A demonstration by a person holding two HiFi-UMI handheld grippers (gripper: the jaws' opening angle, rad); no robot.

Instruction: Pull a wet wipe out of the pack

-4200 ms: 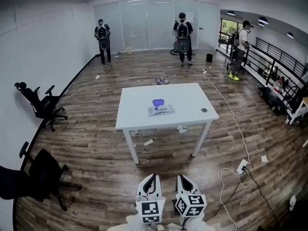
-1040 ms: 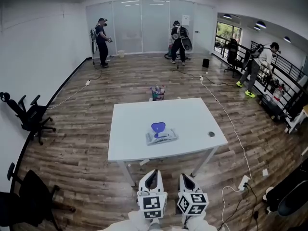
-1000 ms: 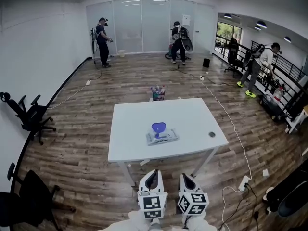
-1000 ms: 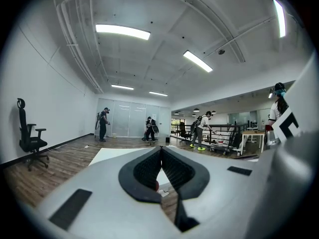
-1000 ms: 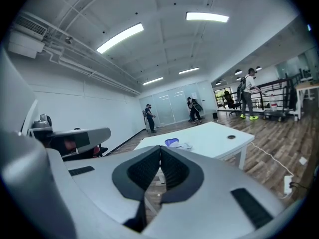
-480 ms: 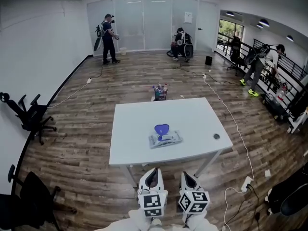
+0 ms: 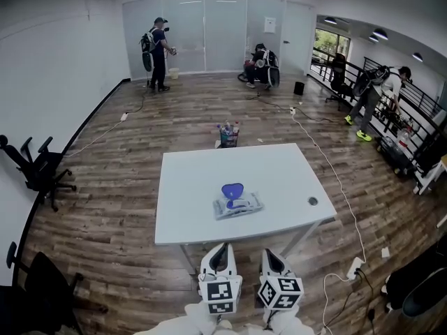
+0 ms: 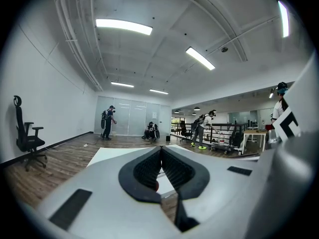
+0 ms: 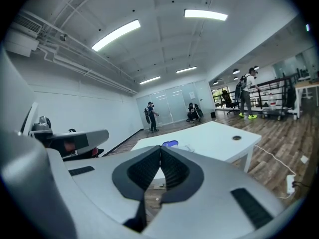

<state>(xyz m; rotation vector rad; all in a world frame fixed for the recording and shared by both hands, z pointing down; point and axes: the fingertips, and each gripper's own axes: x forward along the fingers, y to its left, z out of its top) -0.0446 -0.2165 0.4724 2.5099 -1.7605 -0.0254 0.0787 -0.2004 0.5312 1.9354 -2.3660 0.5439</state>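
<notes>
A flat wet wipe pack [image 7: 238,204] with its blue lid [image 7: 232,189] flipped up lies near the middle of a white table [image 7: 188,222]. Both grippers hover side by side short of the table's near edge, well apart from the pack. My left gripper [image 7: 220,252] has its jaws pressed together with nothing between them, as the left gripper view [image 8: 161,149] shows. My right gripper [image 7: 270,257] is shut and empty too [image 9: 160,150]. In the right gripper view the blue lid [image 9: 170,144] peeks just over the jaw tips.
A caddy of bottles [image 7: 227,135] stands on the floor beyond the table. Black office chairs [image 7: 35,169] sit along the left wall. A cable and power strip [image 7: 353,266] trail over the floor at the right. Several people stand at the room's far end and right side.
The table and pack have drawn slightly nearer and shifted in the head view as I walk up. Both grippers stay shut and keep their place side by side.
</notes>
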